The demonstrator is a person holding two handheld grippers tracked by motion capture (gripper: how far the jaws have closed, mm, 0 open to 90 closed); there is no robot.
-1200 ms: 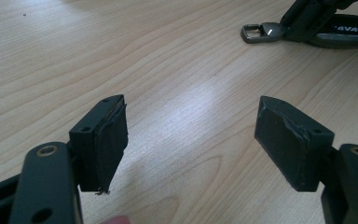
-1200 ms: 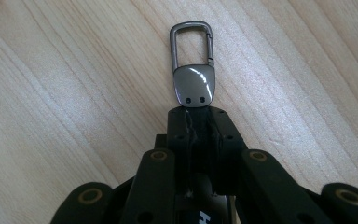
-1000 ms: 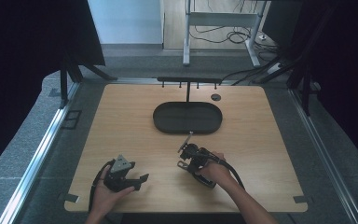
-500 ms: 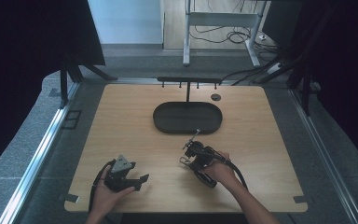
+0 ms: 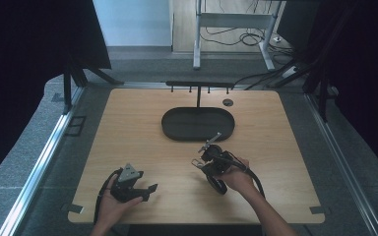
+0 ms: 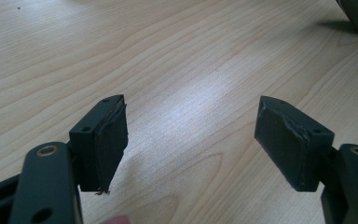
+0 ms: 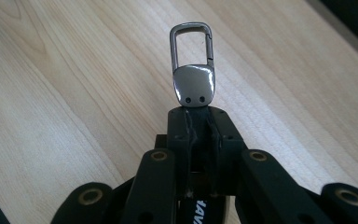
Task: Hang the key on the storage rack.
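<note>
The right hand-held gripper (image 5: 207,150) is clamped on a silver metal carabiner-style key clip (image 7: 192,70), whose strap end is pinched between the jaws with the loop standing out ahead. In the high view the clip (image 5: 211,141) points toward 1 o'clock, just short of the black oval tray (image 5: 177,129) with its hook rack (image 5: 199,84). This looks like the carrying step; next, I judge, comes lifting the loop onto a hook. The left hand-held gripper (image 5: 146,189) rests wide open at 7 o'clock on the pale wooden surface (image 5: 128,128). White lettering, "AV", shows partly below the jaws.
</note>
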